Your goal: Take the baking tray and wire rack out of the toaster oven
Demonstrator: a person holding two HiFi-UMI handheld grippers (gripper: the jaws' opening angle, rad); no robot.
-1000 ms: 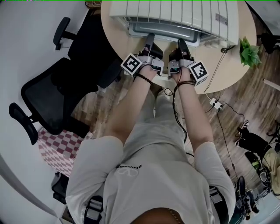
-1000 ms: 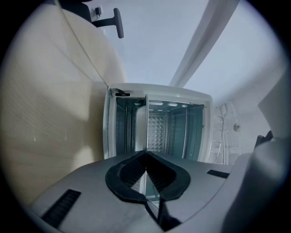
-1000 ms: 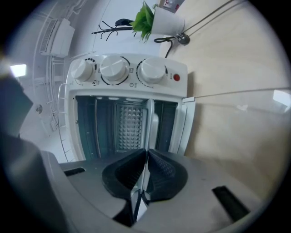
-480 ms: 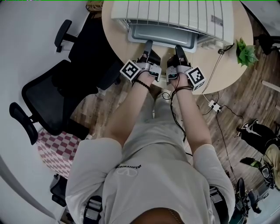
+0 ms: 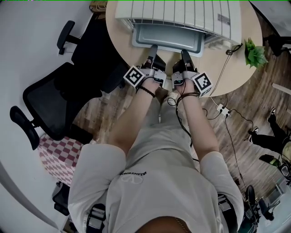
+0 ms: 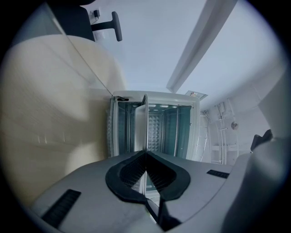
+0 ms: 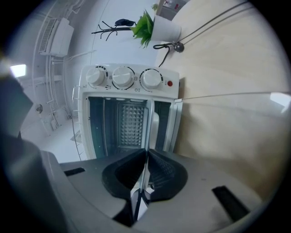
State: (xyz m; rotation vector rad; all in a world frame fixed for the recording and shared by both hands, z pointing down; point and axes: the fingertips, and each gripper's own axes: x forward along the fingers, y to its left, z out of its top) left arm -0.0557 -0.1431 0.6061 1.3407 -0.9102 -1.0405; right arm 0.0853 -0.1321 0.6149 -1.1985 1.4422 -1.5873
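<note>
I have both tools clenched on the front rim of the baking tray (image 5: 167,37), left gripper (image 5: 153,48) and right gripper (image 5: 184,53) side by side. The tray sits partway out of the toaster oven (image 5: 182,11), toward the table's (image 5: 238,68) near edge. If I pull unevenly it could skew and jam. That thin rim might also slip free and tip the tray off the table.

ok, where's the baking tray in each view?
Head view: top centre, the baking tray sticks out of the toaster oven toward the person.
Left gripper view: centre, edge-on, a pale upright strip pinched in the shut jaws.
Right gripper view: centre, edge-on again, pinched in the shut jaws.
Shared landmark: the toaster oven's open front.
</note>
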